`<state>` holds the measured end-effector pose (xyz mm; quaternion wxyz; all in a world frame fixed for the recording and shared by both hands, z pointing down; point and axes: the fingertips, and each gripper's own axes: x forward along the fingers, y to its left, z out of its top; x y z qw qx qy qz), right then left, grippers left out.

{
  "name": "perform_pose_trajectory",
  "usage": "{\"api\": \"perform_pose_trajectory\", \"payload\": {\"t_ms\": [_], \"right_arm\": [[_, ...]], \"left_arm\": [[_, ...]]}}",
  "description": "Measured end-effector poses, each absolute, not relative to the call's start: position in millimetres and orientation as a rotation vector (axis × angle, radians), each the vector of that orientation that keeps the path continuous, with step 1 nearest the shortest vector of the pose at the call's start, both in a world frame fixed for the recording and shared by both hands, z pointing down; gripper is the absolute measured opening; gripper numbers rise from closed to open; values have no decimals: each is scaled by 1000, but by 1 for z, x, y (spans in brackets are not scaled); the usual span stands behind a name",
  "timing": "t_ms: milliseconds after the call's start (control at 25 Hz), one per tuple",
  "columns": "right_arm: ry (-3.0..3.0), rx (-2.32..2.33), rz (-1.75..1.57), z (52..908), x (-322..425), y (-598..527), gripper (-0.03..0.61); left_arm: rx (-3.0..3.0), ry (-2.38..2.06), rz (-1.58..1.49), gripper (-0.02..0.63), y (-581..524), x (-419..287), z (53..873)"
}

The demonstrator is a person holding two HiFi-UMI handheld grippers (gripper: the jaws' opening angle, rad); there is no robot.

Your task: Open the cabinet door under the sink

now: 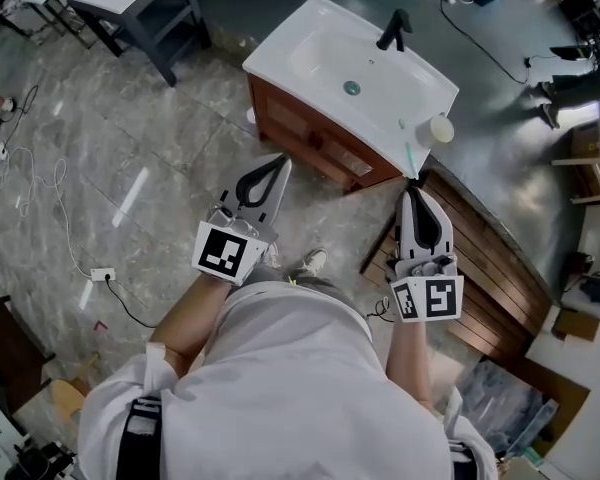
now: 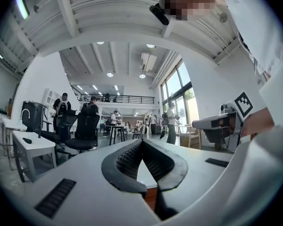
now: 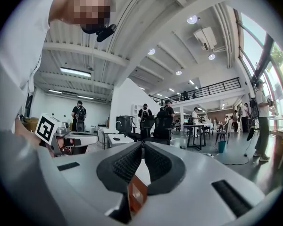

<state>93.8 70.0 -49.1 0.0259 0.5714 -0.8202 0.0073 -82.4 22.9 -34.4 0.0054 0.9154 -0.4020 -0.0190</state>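
Person stands facing the cabinet (image 1: 315, 140) under the white sink (image 1: 325, 30), its door closed. The left gripper (image 1: 280, 161) and right gripper (image 1: 413, 191) are apart, both clenched and empty.

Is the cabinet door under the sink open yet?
Shut: in the head view the cabinet door lies flush under the sink, no panel swung out.

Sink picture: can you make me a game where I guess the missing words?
The faucet on the sink is coloured ____.
The cabinet under the sink is made of ____.
The jaws of the left gripper and the right gripper are both ____, holding nothing.
Missing words: black; wood; shut.
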Motion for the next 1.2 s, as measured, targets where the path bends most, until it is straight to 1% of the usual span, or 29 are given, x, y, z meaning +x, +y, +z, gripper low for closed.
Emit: {"api": "perform_pose_trajectory", "payload": {"t_ms": [240,600,640,760,800,1080,1200], "right_arm": [[-2563,1695,82,-27,102,55,46],[-2626,1543,139,24,96,14,46],[-2634,1527,137,31,94,8,46],[-2653,1468,147,57,86,-4,46],[-2651,1446,160,66,83,-7,46],[-2646,1357,221,141,62,-37,46],[-2645,1345,252,179,57,-50,46]], "left_arm": [[2837,-1320,-27,12,12,-75,-22],[2803,-1368,47,12,-14,-60,21],[2820,-1367,82,12,-18,-59,28],[2916,-1310,334,12,-23,-56,62],[2908,-1303,357,12,-24,-55,72],[2793,-1318,256,12,-55,-53,137],[2760,-1312,257,12,-66,-56,175]]}}
